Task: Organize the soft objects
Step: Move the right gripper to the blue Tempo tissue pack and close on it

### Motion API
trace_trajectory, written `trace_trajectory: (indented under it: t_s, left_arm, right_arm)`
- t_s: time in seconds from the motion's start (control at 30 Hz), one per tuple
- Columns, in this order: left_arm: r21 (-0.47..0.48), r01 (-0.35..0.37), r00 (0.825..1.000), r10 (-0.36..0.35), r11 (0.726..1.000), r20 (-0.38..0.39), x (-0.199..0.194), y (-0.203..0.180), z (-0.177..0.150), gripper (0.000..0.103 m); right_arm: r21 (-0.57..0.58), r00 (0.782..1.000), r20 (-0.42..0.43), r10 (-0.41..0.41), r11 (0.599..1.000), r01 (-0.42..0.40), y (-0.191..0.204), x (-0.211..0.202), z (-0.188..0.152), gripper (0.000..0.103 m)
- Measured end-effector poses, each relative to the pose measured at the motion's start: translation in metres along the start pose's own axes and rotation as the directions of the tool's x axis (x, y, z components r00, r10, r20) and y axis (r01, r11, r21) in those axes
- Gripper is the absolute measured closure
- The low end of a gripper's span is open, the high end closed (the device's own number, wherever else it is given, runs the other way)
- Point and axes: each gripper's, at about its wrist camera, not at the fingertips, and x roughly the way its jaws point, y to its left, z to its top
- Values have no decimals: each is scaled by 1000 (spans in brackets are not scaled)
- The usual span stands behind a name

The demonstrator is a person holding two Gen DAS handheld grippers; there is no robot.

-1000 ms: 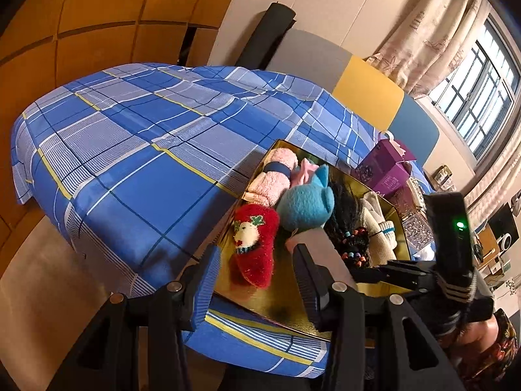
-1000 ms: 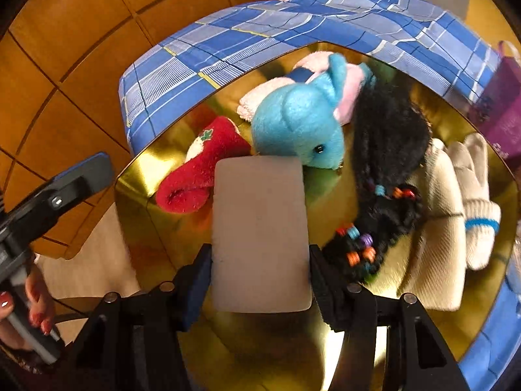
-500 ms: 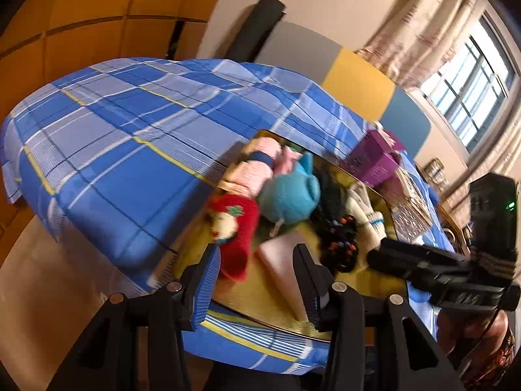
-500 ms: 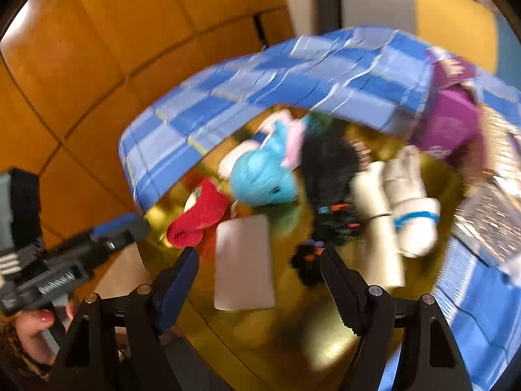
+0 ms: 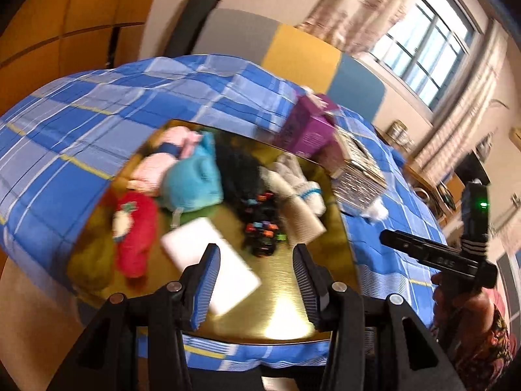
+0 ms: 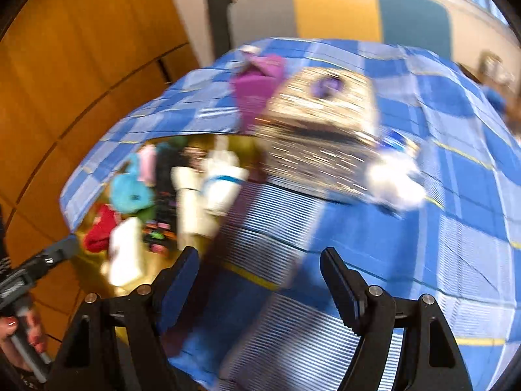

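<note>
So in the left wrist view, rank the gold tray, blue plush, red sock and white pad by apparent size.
1. gold tray
2. white pad and blue plush: similar; the pad sits nearer, so unsure
3. red sock

Motion blur smears both views. The white fluffy object (image 6: 395, 182) beside the glittery box (image 6: 320, 150) has no readable shape — what it is cannot be told. The beaded black item (image 5: 257, 224) on the gold tray (image 5: 293, 312) is equally indistinct, and the white pad (image 5: 211, 260) lies partly behind a left finger (image 5: 205, 280).
</note>
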Motion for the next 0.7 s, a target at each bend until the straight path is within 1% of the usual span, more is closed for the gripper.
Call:
trace_trajectory:
  t_s: [0.13, 0.2, 0.27, 0.37, 0.47, 0.53, 0.6, 0.7]
  left_arm:
    - [59, 32, 999, -30, 998, -29, 9, -26, -1, 56]
    - [84, 44, 998, -41, 996, -42, 12, -38, -2, 56]
    - [111, 56, 997, -50, 992, -55, 15, -51, -2, 56]
    - [136, 70, 996, -62, 988, -65, 19, -67, -3, 56]
    - [161, 85, 994, -73, 983, -78, 23, -83, -3, 56]
    - [178, 92, 993, -77, 980, -87, 26, -91, -3, 56]
    - [185, 93, 993, -77, 978, -92, 28, -97, -3, 56]
    - [187, 98, 991, -78, 978, -112, 34, -101, -4, 56]
  right_arm:
    - [50, 998, -13, -60, 997, 61, -41, -2, -11, 26]
    - [61, 995, -21, -98, 993, 99, -60, -1, -10, 26]
    - [67, 990, -11, -142, 988, 142, -80, 0, -1, 26]
    - [93, 984, 21, -177, 980, 175, -106, 1, 21, 27]
    - [117, 986, 23, -165, 980, 161, -125, 13, 43, 33]
    - [99, 987, 4, -158, 983, 157, -134, 27, 56, 34]
    - [77, 988, -20, -156, 985, 157, -137, 41, 61, 40]
    - [63, 995, -42, -93, 993, 95, -142, 56, 61, 48]
